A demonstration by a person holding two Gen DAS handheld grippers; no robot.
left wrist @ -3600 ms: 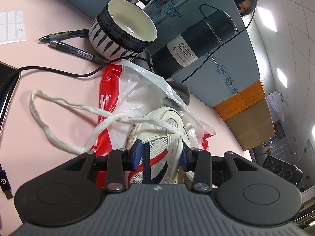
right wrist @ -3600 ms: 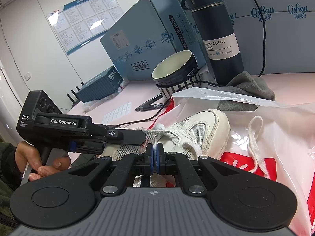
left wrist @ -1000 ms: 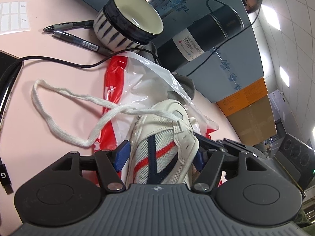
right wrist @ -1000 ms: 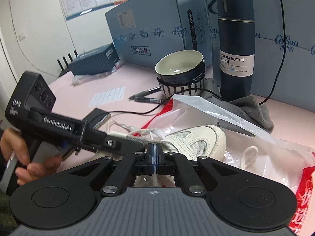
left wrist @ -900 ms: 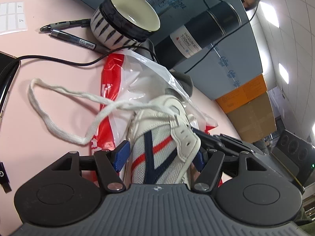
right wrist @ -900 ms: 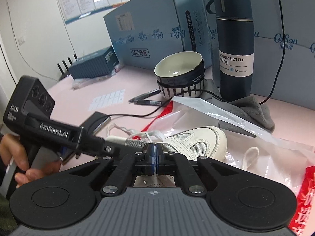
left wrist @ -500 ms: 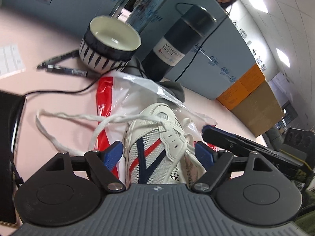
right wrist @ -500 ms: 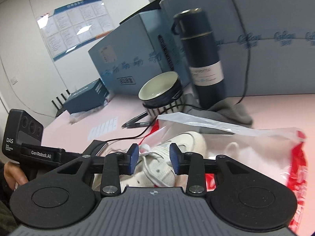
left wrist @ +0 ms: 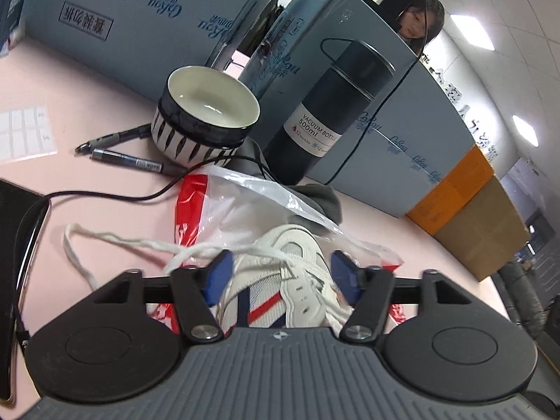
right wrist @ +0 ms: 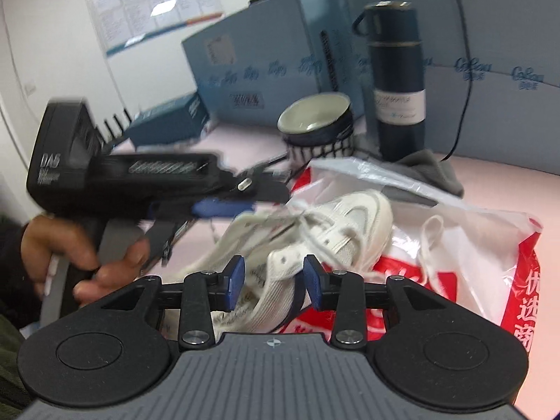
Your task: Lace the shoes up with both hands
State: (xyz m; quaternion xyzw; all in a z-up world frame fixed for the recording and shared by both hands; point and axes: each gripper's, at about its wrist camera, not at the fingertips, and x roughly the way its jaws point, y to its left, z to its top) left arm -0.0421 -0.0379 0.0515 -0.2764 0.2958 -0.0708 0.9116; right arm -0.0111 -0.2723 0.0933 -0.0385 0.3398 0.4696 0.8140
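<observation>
On the pink tabletop [left wrist: 105,80], atop a plastic bag [left wrist: 224,203], lies the light, soft shoe [right wrist: 315,231], its limp lace [left wrist: 115,238] best pinched near the eyelets, while the left tool [left wrist: 280,274] is closing and the right tool [right wrist: 274,276] is opening, neither pinching anything.

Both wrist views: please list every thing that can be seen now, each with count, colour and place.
shoe: one, white with red and navy stripes, on the plastic bag
lace: one, white, loose loop on the table beside the shoe
plastic bag: one, clear and red, under the shoe
bowl: one, navy and white striped, behind the bag
vacuum bottle: one, dark navy, upright beside the bowl
grey cloth: one, at the bottle's foot
pens: two, dark, by the bowl
cable: one, black, across the table
boxes: several, blue, at the back
table: one, pink
left tool: jaws closing, astride the shoe
right tool: jaws opening, shoe's eyelet strip between
hand: one, holding the left tool
</observation>
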